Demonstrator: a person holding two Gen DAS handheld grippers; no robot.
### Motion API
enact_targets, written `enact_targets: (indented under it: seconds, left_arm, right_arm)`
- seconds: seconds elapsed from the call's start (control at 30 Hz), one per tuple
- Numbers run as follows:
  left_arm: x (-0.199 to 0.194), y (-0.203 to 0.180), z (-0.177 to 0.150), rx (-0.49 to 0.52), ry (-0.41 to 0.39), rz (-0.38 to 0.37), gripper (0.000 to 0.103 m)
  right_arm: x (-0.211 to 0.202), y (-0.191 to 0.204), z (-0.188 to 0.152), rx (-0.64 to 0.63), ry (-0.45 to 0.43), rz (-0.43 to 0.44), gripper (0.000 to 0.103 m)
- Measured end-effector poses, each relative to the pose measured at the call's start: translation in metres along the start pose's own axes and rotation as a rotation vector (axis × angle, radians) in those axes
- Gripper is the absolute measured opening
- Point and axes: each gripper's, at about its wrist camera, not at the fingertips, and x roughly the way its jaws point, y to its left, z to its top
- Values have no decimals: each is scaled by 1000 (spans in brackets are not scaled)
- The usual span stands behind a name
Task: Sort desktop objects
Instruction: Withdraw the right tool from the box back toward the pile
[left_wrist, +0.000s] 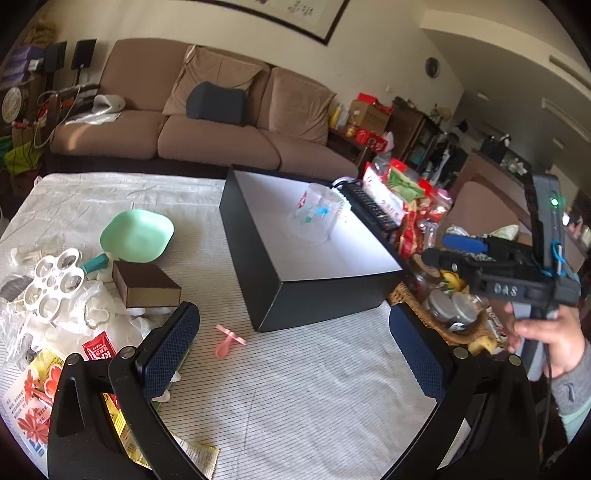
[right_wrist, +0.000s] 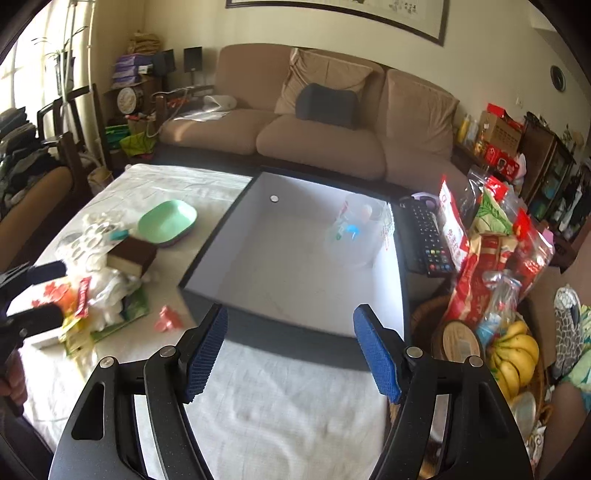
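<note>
With both tools raised above the cloth-covered tabletop (left_wrist: 295, 387), the left hand-held gripper (left_wrist: 295, 343) hangs with its jaws spread wide and nothing between them. Over on the other side, the right hand-held gripper (right_wrist: 291, 350) also stands wide apart, empty, its blue pads framing the near wall of the black box (right_wrist: 295, 343). Inside that box, a clear plastic cup (right_wrist: 356, 236) lies tipped toward the far right corner, and a small round disc (right_wrist: 274, 198) sits near the far wall. Left of the box, the unsorted pile waits: a green dish (left_wrist: 136, 236), a brown-and-yellow sponge (left_wrist: 146, 286) just in front of it, a white perforated tray (left_wrist: 55, 284) and red sachets (left_wrist: 98, 347). Closer in, a pink spoon (left_wrist: 227, 341) lies alone on the cloth, near the box's front corner.
</note>
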Motion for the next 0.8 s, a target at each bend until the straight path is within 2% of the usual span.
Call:
enact_targets:
  seconds: [0.23,0.3,0.4,0.53,0.57,0.63,0.67,0.8]
  left_arm:
    - [-23,-7,-1,39,-40,-25,103]
    - [-31,-3,-4,53,-54,-31,103]
    - [-39,12,-12,56,-42,-26,103]
    - [-55,47,-28,44,-16,25,103]
    - [-60,56,-31,40,-11,42,103]
    - [-72,82,-40,11,-2,68,103]
    - [-77,95,-43,-9,1,86,103]
    - [-102,155,-55,-148,-1,174,103]
  right_arm:
    - [-28,28,-13,-15,-29,2,74]
    - [-32,37,-15,4,-50,23,80]
    - [-28,55,-19,17,-48,53,82]
    - [-12,90,-28,-40,-27,90,83]
    - [-9,97,-31,-41,-26,120,86]
    - [1,113,-37,-28,-30,178,100]
    - [4,118,-39,-23,-31,198,103]
    - [25,150,-47,-6,-24,285,103]
